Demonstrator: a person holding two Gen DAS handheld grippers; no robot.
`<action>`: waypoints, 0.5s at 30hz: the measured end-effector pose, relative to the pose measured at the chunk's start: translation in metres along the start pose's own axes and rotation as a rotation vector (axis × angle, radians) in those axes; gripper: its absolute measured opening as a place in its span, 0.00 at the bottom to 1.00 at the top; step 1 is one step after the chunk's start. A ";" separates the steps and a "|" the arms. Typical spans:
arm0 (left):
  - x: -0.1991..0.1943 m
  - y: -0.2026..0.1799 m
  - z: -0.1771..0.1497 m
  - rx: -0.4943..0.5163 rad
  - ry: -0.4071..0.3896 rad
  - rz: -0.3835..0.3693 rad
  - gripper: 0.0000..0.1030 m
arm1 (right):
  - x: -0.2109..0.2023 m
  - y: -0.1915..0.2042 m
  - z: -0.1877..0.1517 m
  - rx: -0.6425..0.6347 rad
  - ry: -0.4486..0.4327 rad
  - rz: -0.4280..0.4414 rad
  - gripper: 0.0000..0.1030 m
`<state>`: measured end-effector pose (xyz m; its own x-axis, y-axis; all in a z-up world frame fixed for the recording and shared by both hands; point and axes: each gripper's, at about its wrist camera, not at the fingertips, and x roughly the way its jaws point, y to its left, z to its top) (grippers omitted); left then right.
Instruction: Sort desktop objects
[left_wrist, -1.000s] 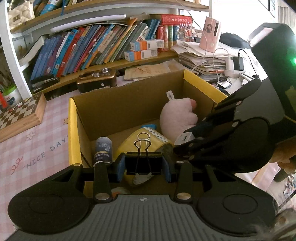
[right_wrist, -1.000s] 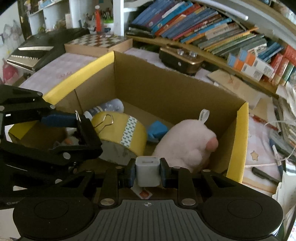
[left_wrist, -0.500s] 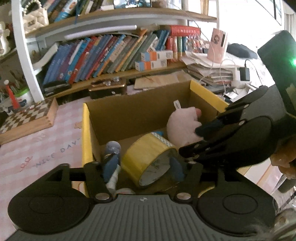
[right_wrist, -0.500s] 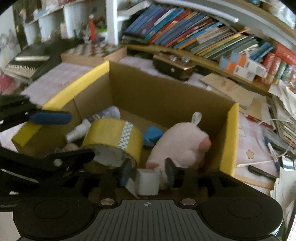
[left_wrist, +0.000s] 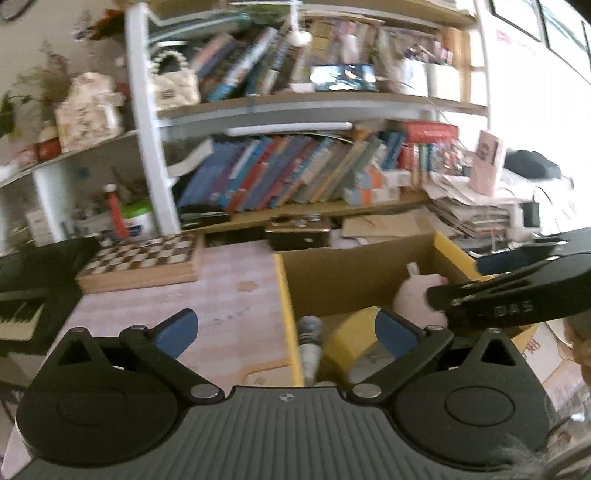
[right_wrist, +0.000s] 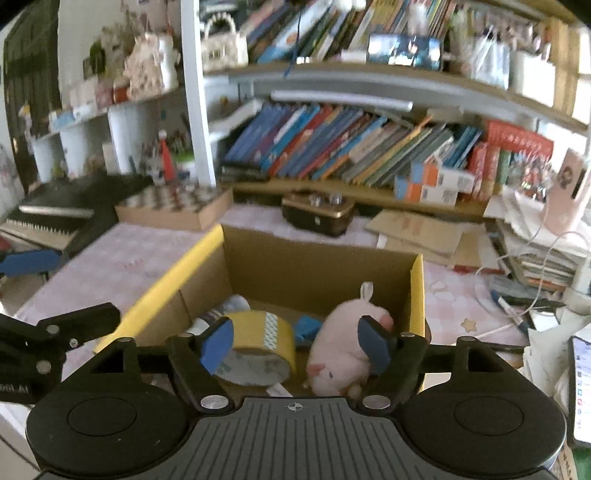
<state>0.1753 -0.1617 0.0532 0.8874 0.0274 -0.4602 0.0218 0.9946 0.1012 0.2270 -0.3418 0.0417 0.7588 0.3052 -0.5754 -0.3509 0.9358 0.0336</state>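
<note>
A: Going left to right, how far along is the sorting?

B: On the pink checked surface (right_wrist: 122, 258) at the left, the wooden chessboard box (right_wrist: 177, 206) and the dark keyboard (right_wrist: 51, 218) sit outside the box, as does the brown radio-like case (right_wrist: 317, 214) behind it. The brown cardboard box with yellow rims (right_wrist: 162, 284) already holds a small grey-capped bottle (left_wrist: 309, 343), a yellow roll of tape (right_wrist: 258, 343), a blue item (right_wrist: 306, 328) and a pink plush toy (right_wrist: 343, 347). Further right, pens, cables and paper stacks lie loose on the surface, so the job looks only partly done.

A: And the grippers?

B: The left gripper (left_wrist: 284, 330) has just been opening; its jaws stand wide with nothing between them, straddling the box's left yellow rim from above, the bottle and tape beyond it. The right gripper (right_wrist: 295, 343) has also just been opening and is released; the tape and plush lie past its blue pads (right_wrist: 218, 341), untouched.

A: Is anything being carried?

B: No. Both are empty above the box. A white scrap (right_wrist: 277, 389) shows at the box floor near the right gripper, too hidden to identify.
</note>
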 end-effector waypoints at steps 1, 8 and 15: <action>-0.005 0.004 -0.002 -0.009 0.000 0.012 1.00 | -0.005 0.003 -0.001 0.008 -0.015 -0.006 0.76; -0.045 0.036 -0.021 -0.080 -0.010 0.077 1.00 | -0.036 0.023 -0.016 0.116 -0.081 -0.067 0.83; -0.083 0.060 -0.044 -0.122 -0.035 0.126 1.00 | -0.061 0.056 -0.041 0.140 -0.102 -0.116 0.86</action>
<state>0.0827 -0.0999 0.0587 0.8950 0.1511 -0.4196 -0.1447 0.9883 0.0473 0.1386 -0.3151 0.0451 0.8437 0.2038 -0.4967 -0.1839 0.9789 0.0893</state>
